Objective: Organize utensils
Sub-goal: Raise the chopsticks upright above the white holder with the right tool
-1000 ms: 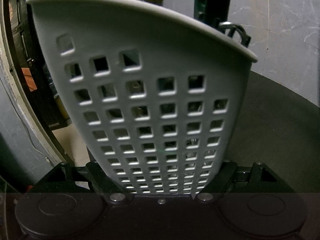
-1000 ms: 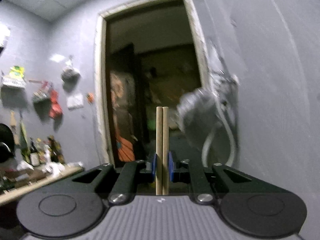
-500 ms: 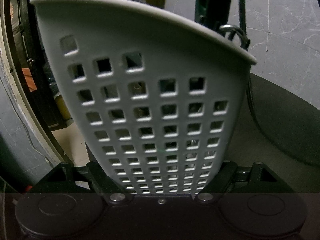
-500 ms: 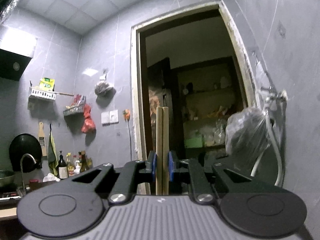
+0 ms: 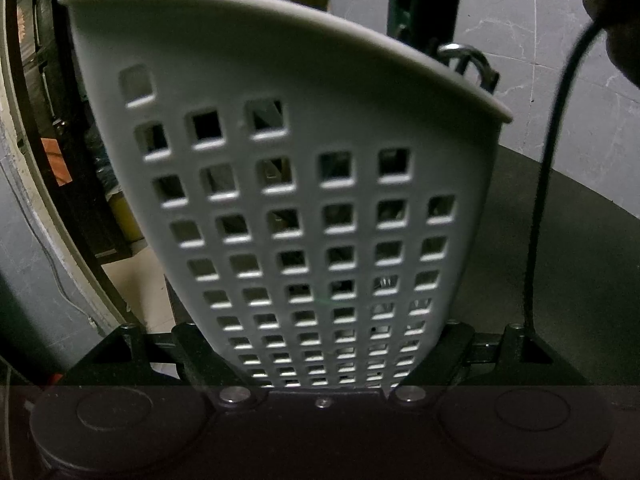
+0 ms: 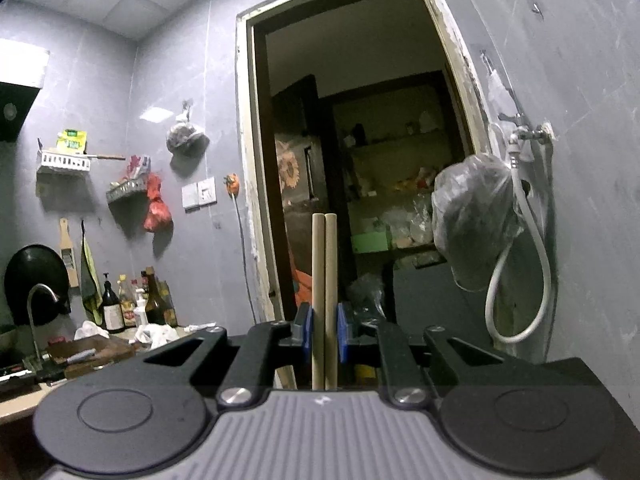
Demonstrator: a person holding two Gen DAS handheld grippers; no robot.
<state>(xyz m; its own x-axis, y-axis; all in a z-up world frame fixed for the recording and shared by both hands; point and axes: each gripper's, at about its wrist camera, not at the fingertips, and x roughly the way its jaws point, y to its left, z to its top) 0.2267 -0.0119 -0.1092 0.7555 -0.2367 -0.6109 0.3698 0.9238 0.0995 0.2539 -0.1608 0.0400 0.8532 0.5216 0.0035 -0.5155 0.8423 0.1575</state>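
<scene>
Between the right hand-held gripper (image 6: 325,334) pads: chopsticks (image 6: 325,280) clamped upright, ends up. Left hand-held gripper (image 5: 320,360) grips the perforated utensil holder (image 5: 304,184); their relative position isn't visible.

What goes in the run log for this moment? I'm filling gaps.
left gripper: shut on utensil basket | right gripper: shut on chopsticks, upright | stage: chopsticks not yet in basket

One perforated grey utensil holder (image 5: 304,184); two wooden chopsticks (image 6: 325,288) (pressed side by side); one plastic bag (image 6: 472,224) hanging; several bottles (image 6: 132,300), too clustered to count.
</scene>
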